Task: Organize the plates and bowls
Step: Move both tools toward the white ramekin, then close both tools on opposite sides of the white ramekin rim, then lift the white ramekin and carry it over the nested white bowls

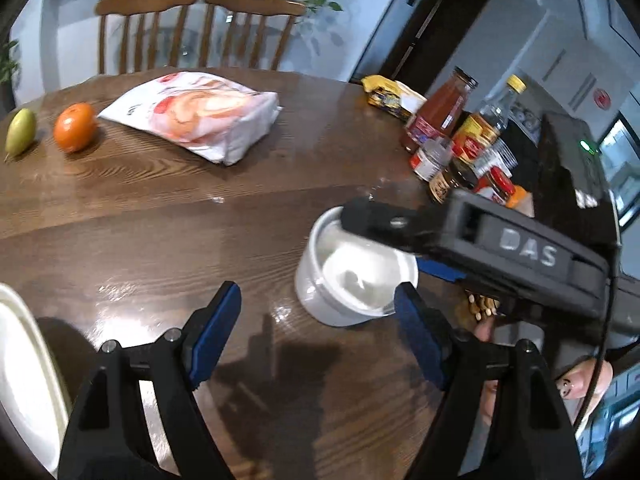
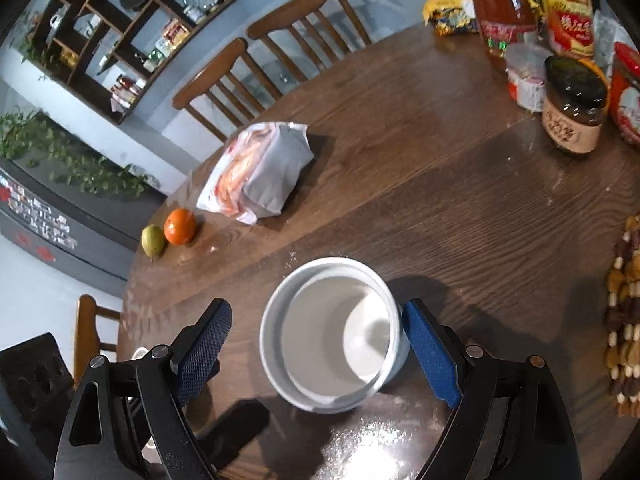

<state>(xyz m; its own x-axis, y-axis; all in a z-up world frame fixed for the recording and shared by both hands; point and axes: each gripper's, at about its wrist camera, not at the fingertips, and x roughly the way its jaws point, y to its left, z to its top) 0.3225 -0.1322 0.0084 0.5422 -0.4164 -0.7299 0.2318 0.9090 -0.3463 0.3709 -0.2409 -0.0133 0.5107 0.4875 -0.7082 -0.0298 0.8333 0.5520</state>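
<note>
Two nested white bowls (image 2: pixel 332 332) stand on the brown wooden table (image 2: pixel 460 208). My right gripper (image 2: pixel 318 308) straddles them, open. Its right pad (image 2: pixel 430 350) is close against the outer bowl's side, and a clear gap remains at the left pad. In the left wrist view the bowls (image 1: pixel 356 276) sit ahead, with the right gripper (image 1: pixel 384 240) reaching over them from the right. My left gripper (image 1: pixel 318 296) is open and empty just short of the bowls, its right fingertip (image 1: pixel 408 304) near their rim. A white plate (image 1: pixel 20 380) shows at the left edge.
A white and red snack bag (image 1: pixel 196 116), an orange (image 1: pixel 75 126) and a green fruit (image 1: pixel 20 132) lie at the far side. Bottles and jars (image 1: pixel 452 136) crowd the right. Two wooden chairs (image 1: pixel 200 28) stand behind. A nut-bead mat (image 2: pixel 624 320) lies right.
</note>
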